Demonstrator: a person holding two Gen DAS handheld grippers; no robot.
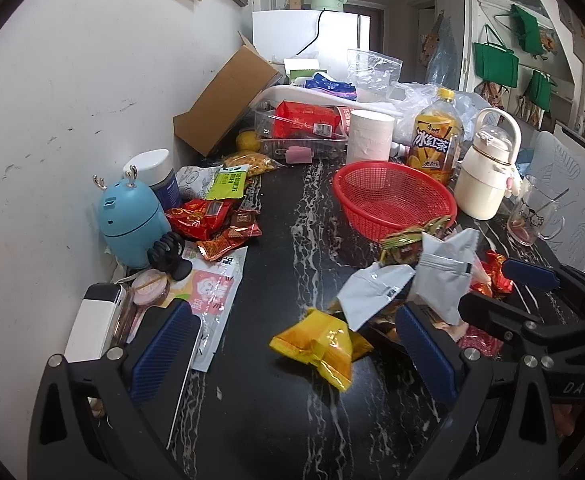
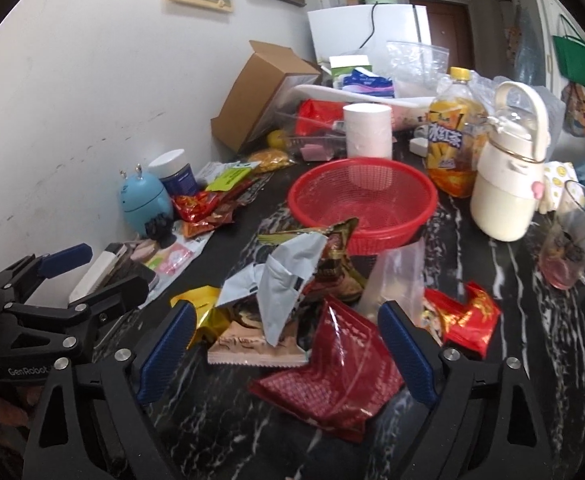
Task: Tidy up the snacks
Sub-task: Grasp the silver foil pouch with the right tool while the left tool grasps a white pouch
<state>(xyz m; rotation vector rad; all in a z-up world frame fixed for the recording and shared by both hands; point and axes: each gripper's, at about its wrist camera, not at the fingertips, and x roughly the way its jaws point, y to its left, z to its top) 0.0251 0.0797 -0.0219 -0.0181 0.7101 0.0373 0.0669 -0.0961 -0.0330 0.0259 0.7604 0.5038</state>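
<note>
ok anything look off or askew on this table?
Yes. The cardboard box leans tilted against the wall, flap open. Snack packets lie strewn outside the red basket, which holds none. Nothing visibly spilled.

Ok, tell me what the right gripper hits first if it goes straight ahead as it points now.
Most likely the dark red snack bag, which lies between the open fingers of the right gripper just ahead. Behind it come the grey pouch and then the red basket. Depth is hard to judge in this fisheye view.
</note>
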